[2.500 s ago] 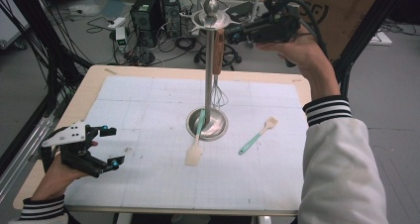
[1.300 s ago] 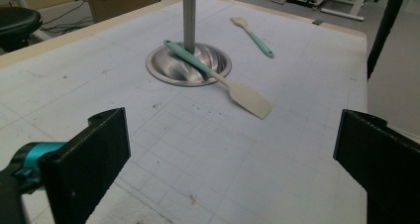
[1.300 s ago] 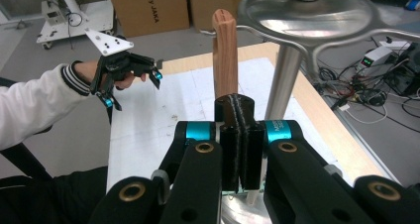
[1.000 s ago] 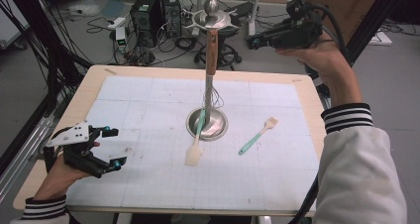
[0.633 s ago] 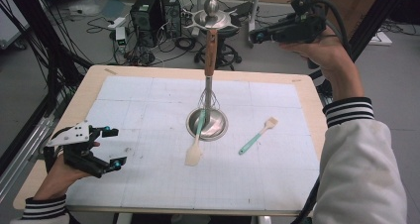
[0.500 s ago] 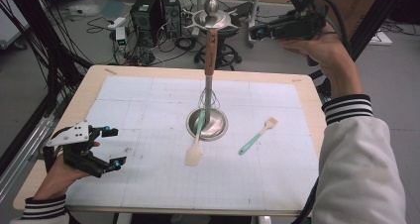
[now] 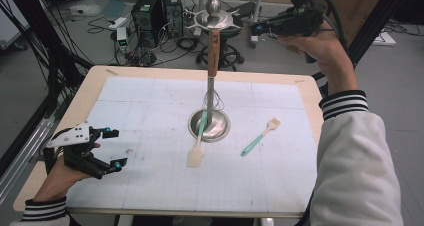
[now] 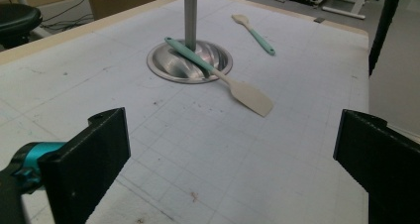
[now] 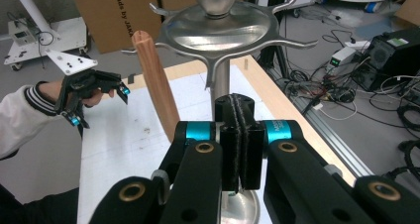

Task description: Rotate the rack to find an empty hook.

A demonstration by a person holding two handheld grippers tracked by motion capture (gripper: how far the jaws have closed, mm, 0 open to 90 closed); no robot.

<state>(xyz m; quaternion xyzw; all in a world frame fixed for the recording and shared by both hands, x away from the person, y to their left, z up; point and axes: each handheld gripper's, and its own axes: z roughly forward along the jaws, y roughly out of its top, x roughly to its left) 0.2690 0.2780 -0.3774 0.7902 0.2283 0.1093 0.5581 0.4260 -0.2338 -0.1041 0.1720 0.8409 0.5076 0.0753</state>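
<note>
Hovering clenched, empty, right gripper (image 9: 239,135) faces steel utensil stand's hooked top disc (image 9: 220,28); left gripper (image 7: 92,148) released near table's left edge (image 7: 75,103).

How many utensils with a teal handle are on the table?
2. One teal spatula lies with its handle across the stand's base; the other, a teal brush, lies flat to the right, apart from it.
</note>
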